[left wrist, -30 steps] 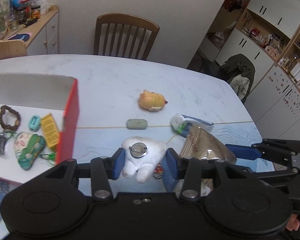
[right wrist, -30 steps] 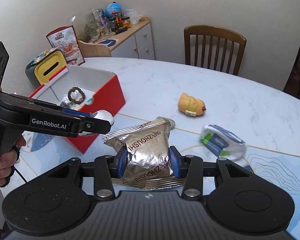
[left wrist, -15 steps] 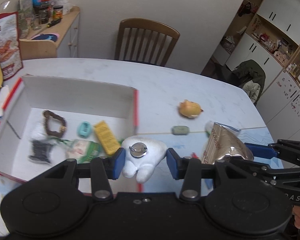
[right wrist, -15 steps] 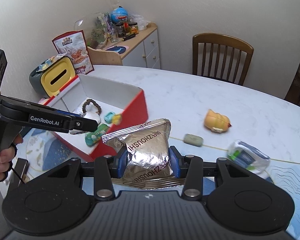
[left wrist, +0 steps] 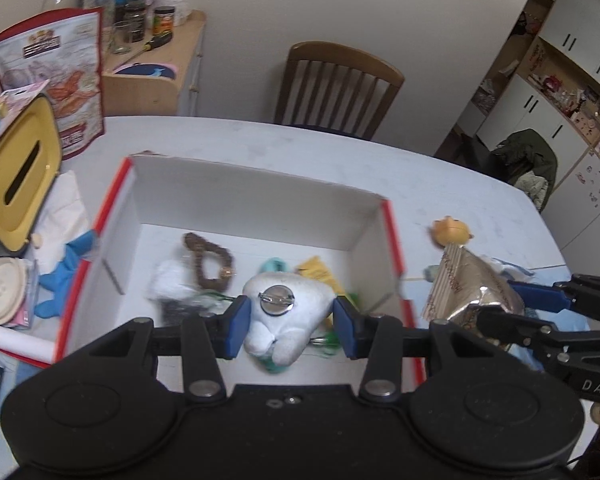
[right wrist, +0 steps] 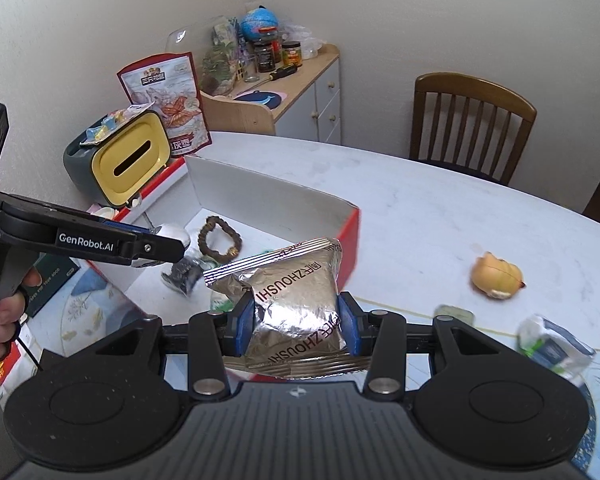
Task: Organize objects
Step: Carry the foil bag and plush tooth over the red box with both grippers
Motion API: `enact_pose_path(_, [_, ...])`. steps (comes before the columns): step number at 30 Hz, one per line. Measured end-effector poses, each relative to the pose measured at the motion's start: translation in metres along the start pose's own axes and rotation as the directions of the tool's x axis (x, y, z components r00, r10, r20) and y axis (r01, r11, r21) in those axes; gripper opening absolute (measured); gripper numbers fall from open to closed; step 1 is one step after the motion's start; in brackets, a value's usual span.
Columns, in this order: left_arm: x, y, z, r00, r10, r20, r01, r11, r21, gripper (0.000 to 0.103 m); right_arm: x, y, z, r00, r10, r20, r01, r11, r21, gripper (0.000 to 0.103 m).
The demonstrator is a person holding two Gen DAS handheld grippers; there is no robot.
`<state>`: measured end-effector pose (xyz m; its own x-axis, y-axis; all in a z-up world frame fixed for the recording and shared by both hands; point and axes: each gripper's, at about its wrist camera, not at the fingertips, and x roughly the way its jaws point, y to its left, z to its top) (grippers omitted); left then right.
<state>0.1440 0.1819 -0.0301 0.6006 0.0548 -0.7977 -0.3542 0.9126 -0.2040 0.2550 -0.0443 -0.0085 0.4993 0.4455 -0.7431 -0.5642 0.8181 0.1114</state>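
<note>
So both hands just swung over — left gripper (left wrist: 287, 316) now holds the white plush (left wrist: 283, 312) above the red box (left wrist: 392, 232), right gripper (right wrist: 296, 322) still clamps the foil packet (right wrist: 292, 300) — drops look next.

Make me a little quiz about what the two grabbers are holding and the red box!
1. True or false: the left hand-held gripper holds the white plush.
2. What does the right hand-held gripper hold: A) foil packet, B) a spoon, C) a cup?
3. Fill in: the bead bracelet lies inside the red ___.

Key: 1 true; 2 A; 3 box.
</note>
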Motion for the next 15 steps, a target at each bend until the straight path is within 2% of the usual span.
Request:
enact_pose_path(8, [0.015, 0.044, 0.009, 0.998, 0.058, -0.011, -0.058, 0.998, -0.022, 0.044, 0.041, 0.026, 0.023, 1.000, -0.006, -0.018, 0.006, 1.000, -0.014, 0.043])
enact_pose_path(15, [0.038, 0.058, 0.019, 0.996, 0.085, -0.032, -0.085, 0.996, -0.003, 0.044, 0.089, 0.039, 0.037, 0.998, -0.020, -0.058, 0.018, 1.000, -0.025, 0.043])
